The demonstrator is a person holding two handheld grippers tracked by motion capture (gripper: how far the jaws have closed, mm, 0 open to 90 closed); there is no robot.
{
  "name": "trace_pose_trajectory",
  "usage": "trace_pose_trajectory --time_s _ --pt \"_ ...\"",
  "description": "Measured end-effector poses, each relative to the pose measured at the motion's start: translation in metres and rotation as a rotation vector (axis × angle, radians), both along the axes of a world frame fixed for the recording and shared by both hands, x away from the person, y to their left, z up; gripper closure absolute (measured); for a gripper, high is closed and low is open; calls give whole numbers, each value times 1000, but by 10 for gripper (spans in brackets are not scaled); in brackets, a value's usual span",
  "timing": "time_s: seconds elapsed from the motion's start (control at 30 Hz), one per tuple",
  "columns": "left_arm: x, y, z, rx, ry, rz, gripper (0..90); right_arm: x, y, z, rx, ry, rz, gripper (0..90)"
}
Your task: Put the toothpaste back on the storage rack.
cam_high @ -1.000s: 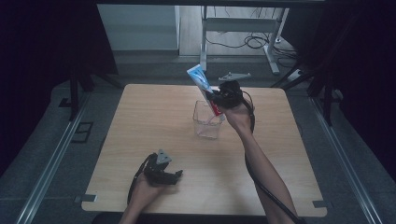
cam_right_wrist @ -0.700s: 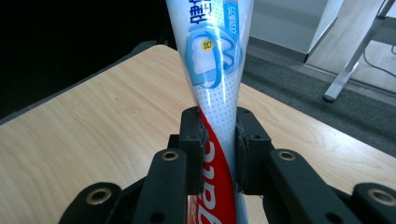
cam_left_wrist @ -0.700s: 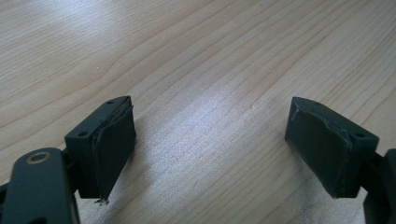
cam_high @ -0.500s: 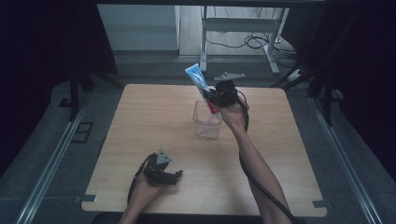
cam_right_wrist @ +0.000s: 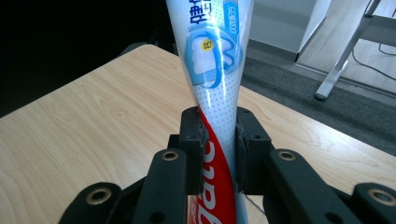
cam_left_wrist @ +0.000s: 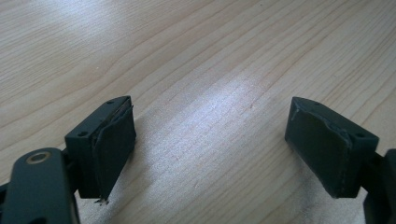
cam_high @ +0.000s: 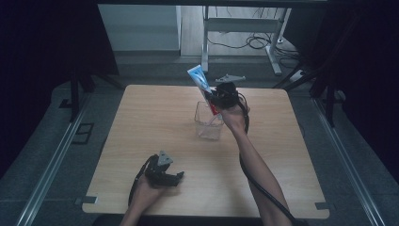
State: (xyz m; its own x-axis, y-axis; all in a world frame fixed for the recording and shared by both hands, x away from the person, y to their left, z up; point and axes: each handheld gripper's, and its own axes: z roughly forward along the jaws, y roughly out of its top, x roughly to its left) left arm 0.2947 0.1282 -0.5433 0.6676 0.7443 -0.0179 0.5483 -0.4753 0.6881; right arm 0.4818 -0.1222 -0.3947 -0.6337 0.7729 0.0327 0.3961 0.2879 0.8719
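One red-lettered "gate" toothpaste tube (cam_right_wrist: 212,88)

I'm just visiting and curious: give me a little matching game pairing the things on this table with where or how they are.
1. blue, white and red toothpaste tube
2. clear plastic square cup
3. left gripper
4. right gripper

a. jaws wide apart, nothing between
b. stands mid-table
c. clamped around the tube
d. held tilted above the cup

Pairs: 1-d, 2-b, 3-a, 4-c
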Motion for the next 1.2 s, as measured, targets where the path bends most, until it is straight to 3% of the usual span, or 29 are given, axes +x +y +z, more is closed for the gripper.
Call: trace_pose_trajectory --time_s 1.2 --pt "0 0 0 0 0 0 163 4 1 -32 -22 17 -20 747"
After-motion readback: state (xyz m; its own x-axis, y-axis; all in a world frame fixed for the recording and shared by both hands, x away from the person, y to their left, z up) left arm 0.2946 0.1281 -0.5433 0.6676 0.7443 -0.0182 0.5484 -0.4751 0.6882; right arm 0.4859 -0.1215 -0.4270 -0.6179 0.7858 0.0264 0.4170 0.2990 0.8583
